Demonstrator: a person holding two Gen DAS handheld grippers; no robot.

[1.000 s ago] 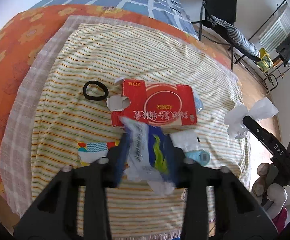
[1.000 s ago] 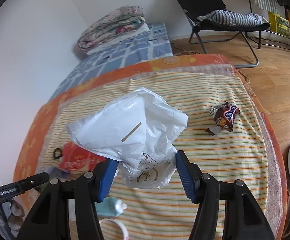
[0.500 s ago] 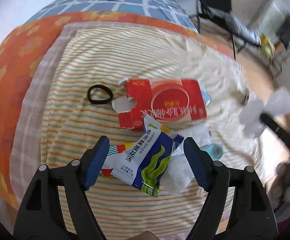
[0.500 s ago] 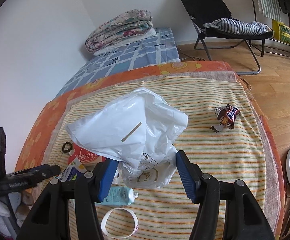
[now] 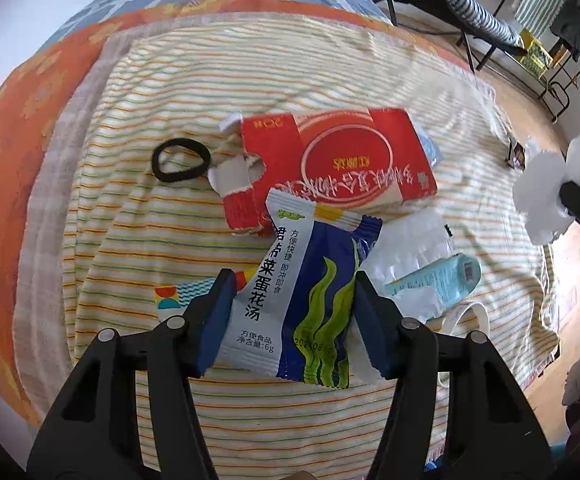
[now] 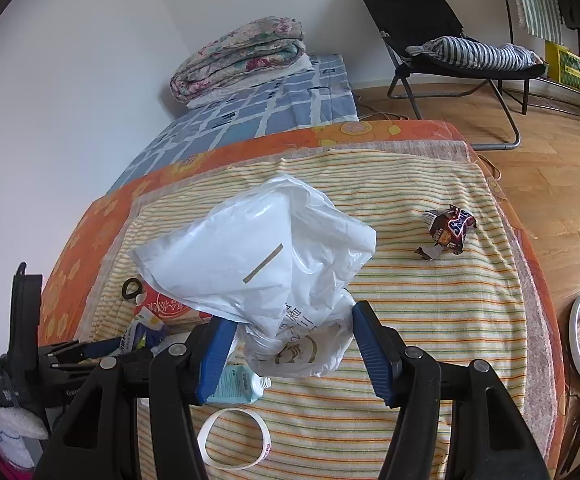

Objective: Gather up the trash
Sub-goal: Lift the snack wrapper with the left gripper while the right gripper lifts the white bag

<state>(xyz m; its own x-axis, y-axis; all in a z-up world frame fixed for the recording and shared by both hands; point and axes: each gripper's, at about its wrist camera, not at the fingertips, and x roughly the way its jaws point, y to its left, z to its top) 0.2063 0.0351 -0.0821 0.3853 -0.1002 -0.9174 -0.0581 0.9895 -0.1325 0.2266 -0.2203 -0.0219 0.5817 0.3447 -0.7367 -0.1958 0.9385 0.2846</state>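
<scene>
Left wrist view is showing the left claw [image 5: 292, 312] closing again around the blue-and-white soup packet [image 5: 302, 300], which a second ago was crumpled tight between its pads and half a second ago was lying loose on the striped bed cover [image 5: 129, 208] between wide jaws; now the packet is lying flat between the two pads, their edges at its sides, so this is looking like a re-grip after a slip rather than a drop-off. Just beyond the claw the red carton [image 5: 330, 164] is lying, and to its right a crumpled tissue [image 5: 410, 248]. Farther right, the right claw [image 6: 287, 336] is keeping its half-open hold on the bunched white plastic bag [image 6: 257, 256], waiting to receive the packet.
</scene>
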